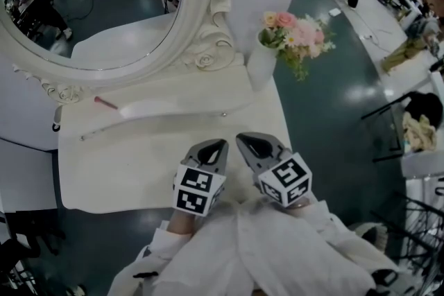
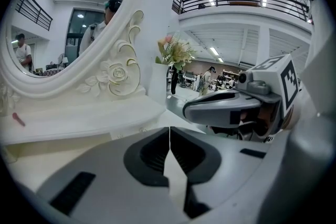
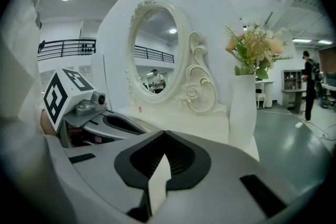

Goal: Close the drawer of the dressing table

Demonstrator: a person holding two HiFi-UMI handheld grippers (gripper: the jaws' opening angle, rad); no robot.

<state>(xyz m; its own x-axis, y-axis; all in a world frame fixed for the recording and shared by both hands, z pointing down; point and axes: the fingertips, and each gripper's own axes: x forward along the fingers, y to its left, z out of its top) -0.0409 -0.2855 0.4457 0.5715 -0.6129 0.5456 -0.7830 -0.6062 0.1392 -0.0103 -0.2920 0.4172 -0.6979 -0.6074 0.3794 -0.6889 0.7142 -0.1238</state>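
The white dressing table carries an oval mirror on a raised shelf. A low drawer front with a small knob runs under that shelf; it looks flush, and I cannot tell whether any gap remains. My left gripper and right gripper hover side by side over the table's front edge, apart from the drawer front. Both are shut with nothing between the jaws. The left gripper points at the shelf, and the right gripper points toward the mirror.
A white vase of pink flowers stands at the table's back right corner. A small pink stick lies on the shelf under the mirror. Dark floor surrounds the table; racks and a person stand at the far right.
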